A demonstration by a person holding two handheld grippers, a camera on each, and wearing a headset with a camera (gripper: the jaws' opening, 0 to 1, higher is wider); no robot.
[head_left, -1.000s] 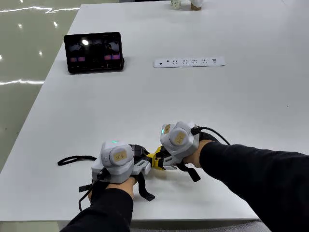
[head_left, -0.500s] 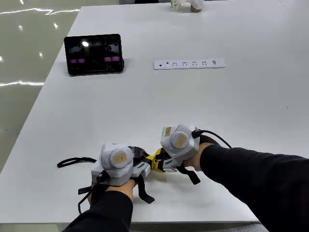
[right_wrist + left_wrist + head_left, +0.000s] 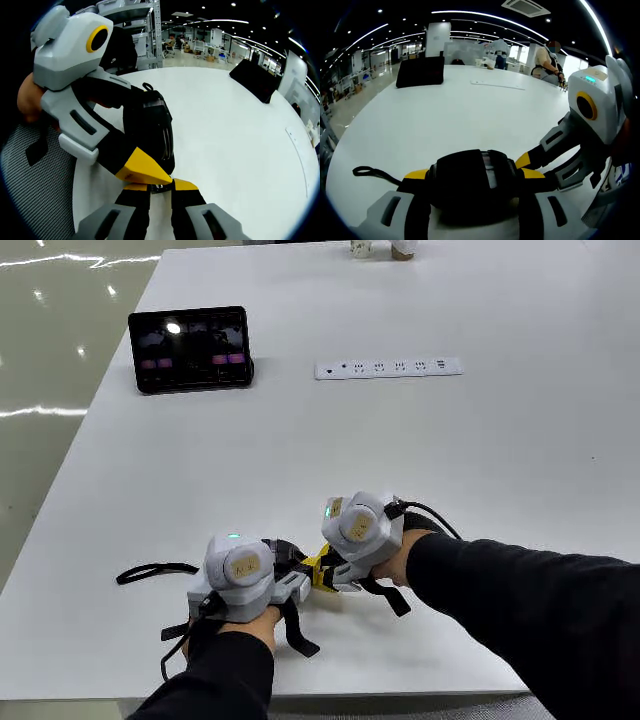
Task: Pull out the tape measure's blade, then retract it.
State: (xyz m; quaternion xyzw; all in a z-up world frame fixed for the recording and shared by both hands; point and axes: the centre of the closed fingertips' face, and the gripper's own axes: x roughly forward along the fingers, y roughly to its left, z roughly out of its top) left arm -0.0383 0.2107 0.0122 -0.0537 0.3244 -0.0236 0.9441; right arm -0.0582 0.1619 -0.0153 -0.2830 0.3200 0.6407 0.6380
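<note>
Right claw [image 3: 160,185] edged closer, pinches blade tip [image 3: 159,189]; left claw [image 3: 472,175] squeezes tape measure [image 3: 470,192]. Thin tip may slip out when pulled.

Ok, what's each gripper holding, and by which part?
Left gripper clamps the tape measure by its case sides; right gripper is shut at the case's mouth, seemingly on the blade's tip.

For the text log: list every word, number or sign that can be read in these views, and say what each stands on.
No text can be read in any view.
Tablet screen: coloured tiles, any lettering too small to read.
Power strip: socket marks, no legible print.
Tape measure black case: no legible label.
</note>
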